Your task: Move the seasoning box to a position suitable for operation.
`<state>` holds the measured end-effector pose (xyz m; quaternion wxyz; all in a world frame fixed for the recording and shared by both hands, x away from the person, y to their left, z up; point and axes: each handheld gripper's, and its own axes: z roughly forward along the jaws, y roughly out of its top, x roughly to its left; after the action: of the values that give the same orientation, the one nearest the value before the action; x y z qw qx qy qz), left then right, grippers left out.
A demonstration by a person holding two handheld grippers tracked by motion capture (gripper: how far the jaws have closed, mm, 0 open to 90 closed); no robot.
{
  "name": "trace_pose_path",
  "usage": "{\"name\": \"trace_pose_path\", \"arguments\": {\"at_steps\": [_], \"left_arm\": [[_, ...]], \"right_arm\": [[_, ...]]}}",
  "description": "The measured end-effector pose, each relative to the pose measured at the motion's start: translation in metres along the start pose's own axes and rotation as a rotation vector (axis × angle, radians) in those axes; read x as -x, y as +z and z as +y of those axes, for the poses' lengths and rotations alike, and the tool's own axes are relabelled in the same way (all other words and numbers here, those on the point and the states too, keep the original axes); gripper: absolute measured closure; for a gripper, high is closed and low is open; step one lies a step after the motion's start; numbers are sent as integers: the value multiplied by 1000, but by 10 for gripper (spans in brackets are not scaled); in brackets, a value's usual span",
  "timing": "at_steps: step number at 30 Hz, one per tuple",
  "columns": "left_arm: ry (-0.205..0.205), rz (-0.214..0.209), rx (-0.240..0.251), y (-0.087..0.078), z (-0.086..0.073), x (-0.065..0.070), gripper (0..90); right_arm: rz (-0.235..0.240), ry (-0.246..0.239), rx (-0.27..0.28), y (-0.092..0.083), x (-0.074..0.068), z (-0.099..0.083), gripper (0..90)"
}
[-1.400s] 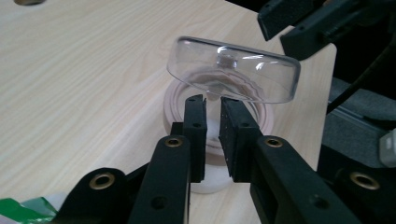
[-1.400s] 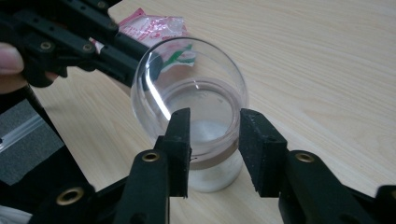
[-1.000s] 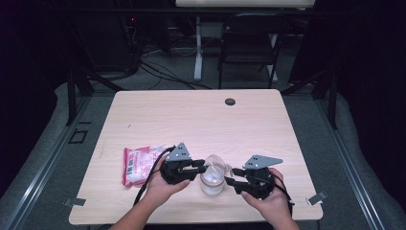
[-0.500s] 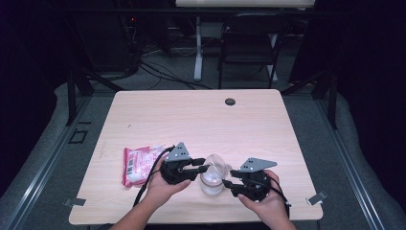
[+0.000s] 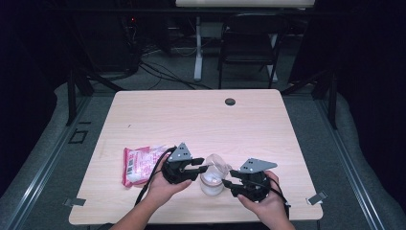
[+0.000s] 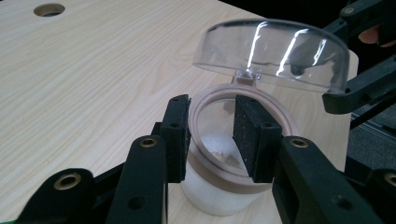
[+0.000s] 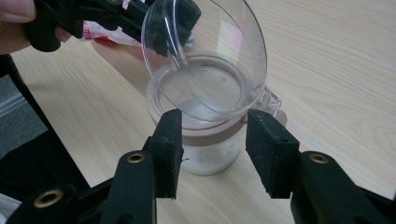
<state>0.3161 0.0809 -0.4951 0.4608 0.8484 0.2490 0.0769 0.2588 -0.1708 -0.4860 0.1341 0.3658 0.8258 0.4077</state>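
Observation:
A small jar (image 5: 211,186) with a tan collar and white powder inside stands near the table's front edge. Its clear domed lid (image 5: 218,165) is tipped up and open. In the left gripper view the lid (image 6: 271,51) hangs over the jar (image 6: 224,182). My left gripper (image 6: 212,135) straddles the near rim; its jaws have just been opening and do not pinch it. My right gripper (image 7: 215,140) faces the jar (image 7: 210,156) from the other side, below the lid (image 7: 210,60). Its jaws have just been closing a little but stand wide, in front of the collar.
A pink and white packet (image 5: 139,165) lies left of my left gripper (image 5: 203,168). The wooden table (image 5: 191,120) has a round cable hole (image 5: 230,101) at its far edge. A chair (image 5: 249,43) and cables sit on the floor beyond. My right gripper (image 5: 226,182) is close to the front edge.

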Motion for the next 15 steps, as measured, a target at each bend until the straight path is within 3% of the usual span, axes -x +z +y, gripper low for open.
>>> {"name": "trace_pose_path", "arguments": {"at_steps": [5, 12, 15], "left_arm": [[-17, 0, -23, 6, -4, -1, 649], [16, 29, -69, 14, -7, 2, 654], [11, 27, -71, 15, -8, 1, 664]], "right_arm": [[1, 0, 0, 0, 0, 0, 563], [0, 2, 7, 0, 0, 0, 563], [-1, 2, 10, 0, 0, 0, 563]]}}
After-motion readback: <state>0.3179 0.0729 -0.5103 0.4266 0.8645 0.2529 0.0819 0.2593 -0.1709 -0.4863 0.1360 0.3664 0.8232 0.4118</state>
